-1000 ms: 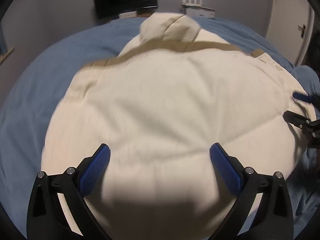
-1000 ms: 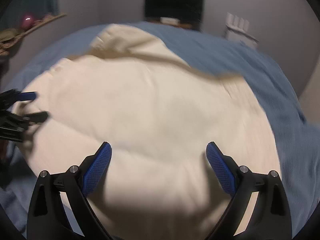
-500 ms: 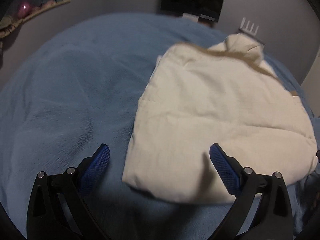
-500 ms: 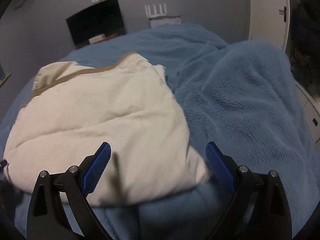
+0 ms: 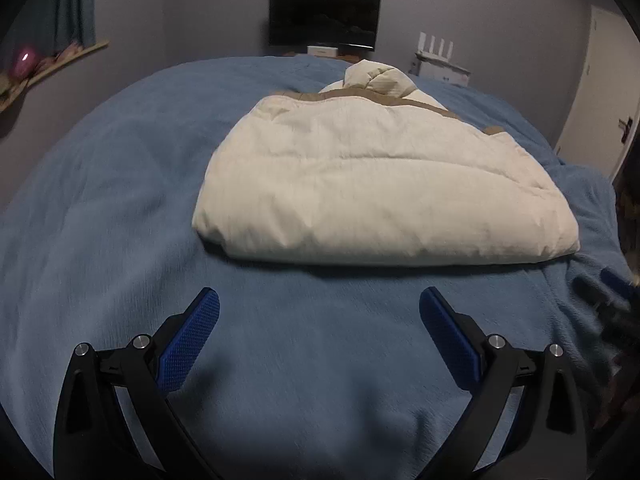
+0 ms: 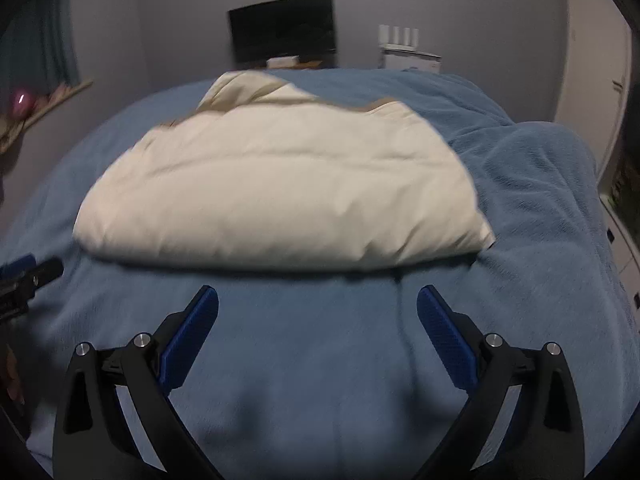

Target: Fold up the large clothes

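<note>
The left gripper (image 5: 319,308) hangs with its fingers spread wide, holding nothing, over the blue blanket (image 5: 120,200). The right gripper (image 6: 317,306) is likewise spread and empty. Just beyond both lies the cream padded jacket (image 5: 372,184), folded into a thick bundle on the blanket, its hood (image 5: 376,76) poking up at the far end. The right wrist view is blurred, so the jacket's seams are hard to make out there. A dark screen (image 5: 324,18) stands at the back wall
</note>
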Demonstrator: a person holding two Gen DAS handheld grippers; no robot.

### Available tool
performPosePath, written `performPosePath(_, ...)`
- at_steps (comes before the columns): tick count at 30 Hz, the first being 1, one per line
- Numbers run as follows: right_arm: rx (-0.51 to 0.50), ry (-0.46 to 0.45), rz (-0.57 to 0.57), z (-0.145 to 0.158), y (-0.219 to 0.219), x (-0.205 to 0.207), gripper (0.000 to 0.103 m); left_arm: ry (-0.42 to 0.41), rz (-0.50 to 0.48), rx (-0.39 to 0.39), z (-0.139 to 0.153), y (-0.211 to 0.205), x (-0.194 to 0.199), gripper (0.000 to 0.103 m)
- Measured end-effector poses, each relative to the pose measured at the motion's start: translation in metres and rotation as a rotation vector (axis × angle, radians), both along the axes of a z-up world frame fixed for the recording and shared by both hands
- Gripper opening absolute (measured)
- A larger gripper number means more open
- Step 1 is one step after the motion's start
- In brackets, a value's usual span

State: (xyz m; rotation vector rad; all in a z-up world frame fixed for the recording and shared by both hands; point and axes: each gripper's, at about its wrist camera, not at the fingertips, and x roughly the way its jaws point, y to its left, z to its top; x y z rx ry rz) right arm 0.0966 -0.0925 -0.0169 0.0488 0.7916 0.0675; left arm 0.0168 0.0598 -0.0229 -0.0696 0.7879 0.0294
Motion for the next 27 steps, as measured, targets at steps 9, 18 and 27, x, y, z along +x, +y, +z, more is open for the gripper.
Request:
performPosePath(9, -0.171, -0.055, 0.016, -0.031, 0.022, -0.012, 0.095, 0.015, -0.075, 0.097, -0.028, -0.034, -0.001, 0.096)
performPosePath(18, -0.104, 0.010, -0.042, -0.050, 0.001, 0.002, 0.095, -0.010, -0.123, 0.151, -0.036, -0.043, 0.004, 0.096)
performPosePath(27, -0.100, 0.007, -0.047, -0.051, 0.000, 0.003, 0.095, 0.001, -0.128, 0.144, -0.038, -0.044, 0.005, 0.096)
